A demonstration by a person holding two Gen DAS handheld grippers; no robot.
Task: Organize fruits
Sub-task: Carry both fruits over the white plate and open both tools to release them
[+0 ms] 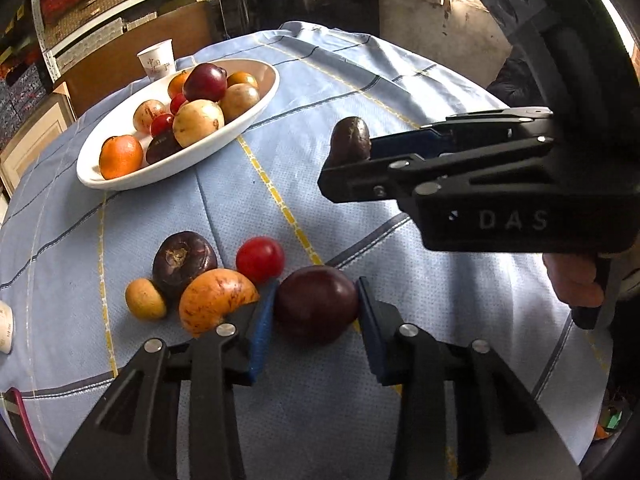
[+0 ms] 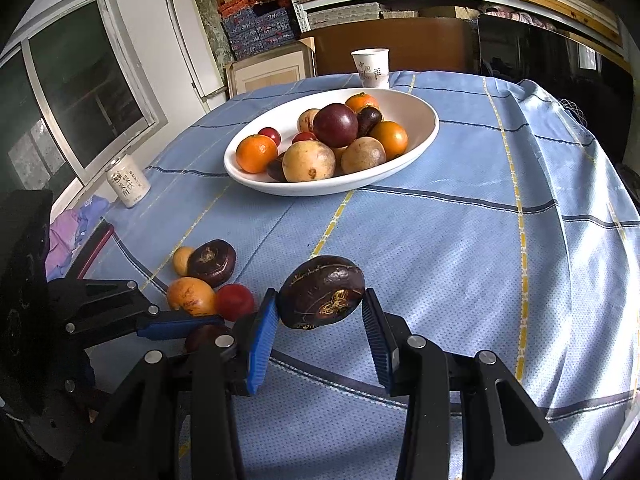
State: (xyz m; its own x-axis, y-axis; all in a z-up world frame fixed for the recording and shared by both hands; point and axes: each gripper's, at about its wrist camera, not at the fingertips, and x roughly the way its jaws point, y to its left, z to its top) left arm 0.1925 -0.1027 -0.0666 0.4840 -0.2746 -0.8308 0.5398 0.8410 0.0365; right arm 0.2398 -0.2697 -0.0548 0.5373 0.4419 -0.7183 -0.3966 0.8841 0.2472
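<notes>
Sitting between the left hand-held gripper's (image 1: 316, 312) blue pads, the dark red plum (image 1: 316, 303) rests on the desk (image 1: 440, 92) at the right end of the loose fruit cluster; pads touch both flanks, so gripped. White bowl (image 1: 100, 178) lies far-left of it. Right hand-held gripper (image 2: 320, 316) is clamped on a dark brown fruit (image 2: 322, 292), held above the cloth, bowl straight ahead.
</notes>
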